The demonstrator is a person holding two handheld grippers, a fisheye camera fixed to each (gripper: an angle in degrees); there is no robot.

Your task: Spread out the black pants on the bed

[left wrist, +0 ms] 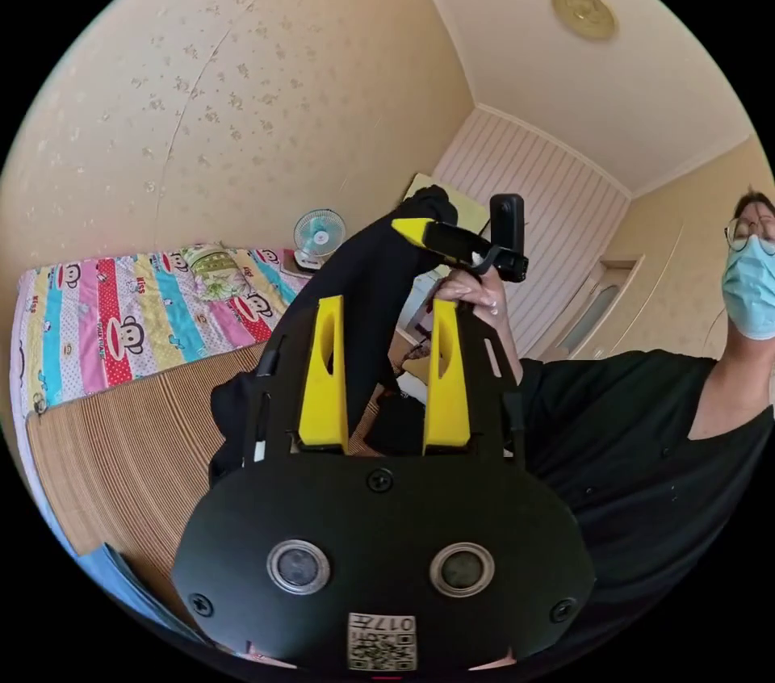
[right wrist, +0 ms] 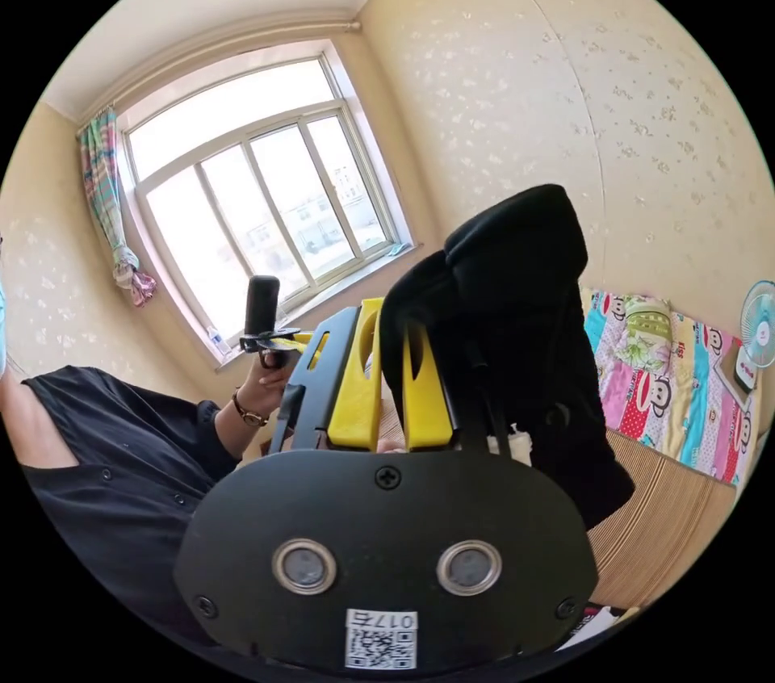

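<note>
Black pants (left wrist: 355,303) held aloft above bed (left wrist: 145,425), bunched, hanging toward woven mat. Right gripper (right wrist: 391,376) clamped on cloth, fold pinched between yellow fingers (right wrist: 424,392), bulk draped over far side. Left gripper (left wrist: 386,368) jaws spread apart, pants hanging just beyond tips, not gripped. Fan (left wrist: 319,235) beyond bed.

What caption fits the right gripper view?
Yellow right tongs clamp bunched black cloth pants aloft beside a sunlit window.
</note>
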